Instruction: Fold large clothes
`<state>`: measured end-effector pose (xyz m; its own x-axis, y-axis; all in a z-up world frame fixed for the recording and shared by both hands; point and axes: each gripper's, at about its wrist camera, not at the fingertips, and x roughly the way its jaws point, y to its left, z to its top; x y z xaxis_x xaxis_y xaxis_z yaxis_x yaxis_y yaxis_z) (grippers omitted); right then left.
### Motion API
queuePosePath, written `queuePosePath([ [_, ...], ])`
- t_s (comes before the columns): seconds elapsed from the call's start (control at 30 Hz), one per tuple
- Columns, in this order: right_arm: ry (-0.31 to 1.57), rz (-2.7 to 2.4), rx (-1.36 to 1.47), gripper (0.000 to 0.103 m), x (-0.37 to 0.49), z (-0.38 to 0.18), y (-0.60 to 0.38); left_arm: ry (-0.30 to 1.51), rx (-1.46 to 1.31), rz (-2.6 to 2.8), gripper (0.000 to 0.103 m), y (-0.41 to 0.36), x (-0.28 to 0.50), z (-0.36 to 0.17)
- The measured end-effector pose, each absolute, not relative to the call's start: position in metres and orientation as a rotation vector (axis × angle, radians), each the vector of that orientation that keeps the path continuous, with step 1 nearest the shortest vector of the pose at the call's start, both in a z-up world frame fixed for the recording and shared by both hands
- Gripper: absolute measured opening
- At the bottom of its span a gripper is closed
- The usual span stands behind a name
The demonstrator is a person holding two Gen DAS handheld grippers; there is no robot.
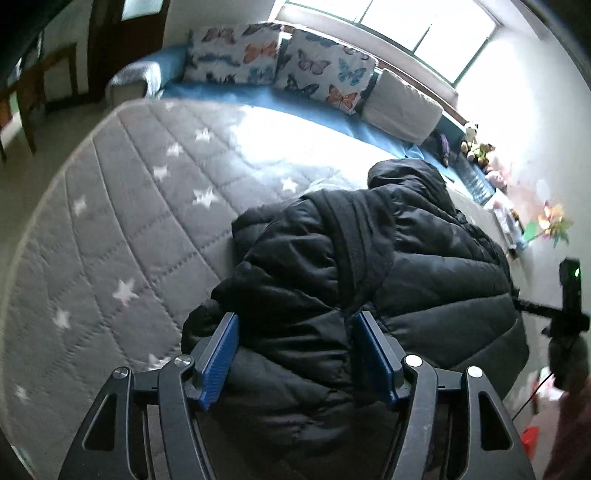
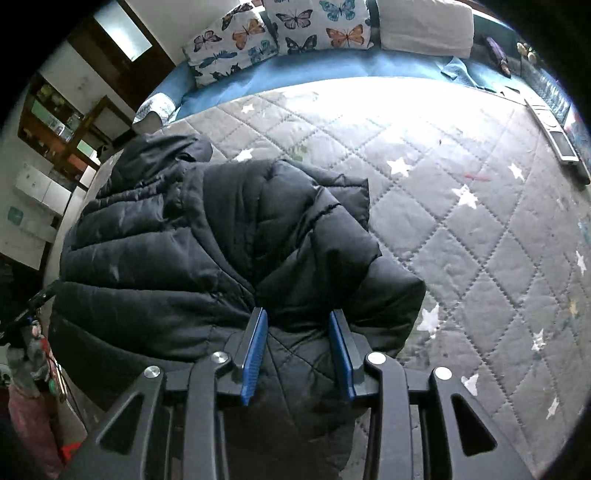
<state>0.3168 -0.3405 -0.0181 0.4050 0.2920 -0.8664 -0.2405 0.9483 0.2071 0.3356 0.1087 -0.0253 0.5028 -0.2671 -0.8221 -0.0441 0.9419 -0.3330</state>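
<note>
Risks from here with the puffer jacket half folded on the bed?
1. The black puffer jacket is bulky; the sleeve folded over its front may spring back.
2. Both grippers, left and right, straddle padding with jaws apart, so fabric may snag on retreat.
3. The jacket's edge overhangs the quilted mattress, so it may slide.

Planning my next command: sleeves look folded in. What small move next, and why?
Probably close both on the near hem: left gripper and right gripper straddle the black jacket, jaws apart, sleeves already folded across its body, ready to fold toward the hood.

black puffer jacket (image 2: 207, 236) bunched on grey star-quilted mattress (image 2: 461, 229), right gripper (image 2: 298, 325) jaws straddling a fold, butterfly cushions (image 2: 280, 33) behind
</note>
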Motion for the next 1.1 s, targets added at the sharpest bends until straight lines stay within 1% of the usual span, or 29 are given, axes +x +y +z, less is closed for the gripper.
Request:
queuePosePath([
  [0.07,1.108,0.342,0.062,0.038,0.319,-0.020,-0.342,1.037,-0.338,-0.134,0.075,0.110,0.339,-0.030],
  [0.17,1.059,0.351,0.031,0.038,0.311,-0.011,-0.340,1.033,-0.343,-0.125,0.075,0.113,0.337,-0.025],
  [0.23,0.999,0.372,0.041,0.042,0.298,-0.001,-0.346,1.015,-0.368,-0.133,0.074,0.118,0.331,-0.018],
  [0.3,0.955,0.408,0.119,0.054,0.285,0.009,-0.359,0.994,-0.410,-0.143,0.074,0.127,0.321,-0.007],
  [0.33,0.944,0.423,0.148,0.058,0.280,0.012,-0.365,0.980,-0.438,-0.141,0.077,0.134,0.316,-0.002],
  [0.4,0.916,0.469,0.239,0.081,0.268,0.016,-0.384,0.958,-0.469,-0.130,0.083,0.145,0.308,0.003],
  [0.43,0.915,0.488,0.275,0.083,0.265,0.016,-0.391,0.954,-0.475,-0.124,0.086,0.149,0.305,0.004],
  [0.53,0.921,0.536,0.385,0.085,0.255,0.007,-0.410,0.959,-0.523,-0.121,0.087,0.160,0.298,-0.004],
  [0.6,0.937,0.539,0.437,0.092,0.250,-0.004,-0.419,0.984,-0.583,-0.138,0.087,0.165,0.294,-0.015],
  [0.83,1.005,0.577,0.607,0.093,0.256,-0.044,-0.435,0.997,-0.727,-0.183,0.087,0.164,0.292,-0.048],
  [0.97,1.025,0.588,0.626,0.094,0.266,-0.054,-0.435,0.976,-0.824,-0.224,0.100,0.164,0.288,-0.060],
  [1.1,1.034,0.640,0.684,0.098,0.278,-0.063,-0.430,0.999,-0.895,-0.234,0.100,0.165,0.286,-0.076],
])
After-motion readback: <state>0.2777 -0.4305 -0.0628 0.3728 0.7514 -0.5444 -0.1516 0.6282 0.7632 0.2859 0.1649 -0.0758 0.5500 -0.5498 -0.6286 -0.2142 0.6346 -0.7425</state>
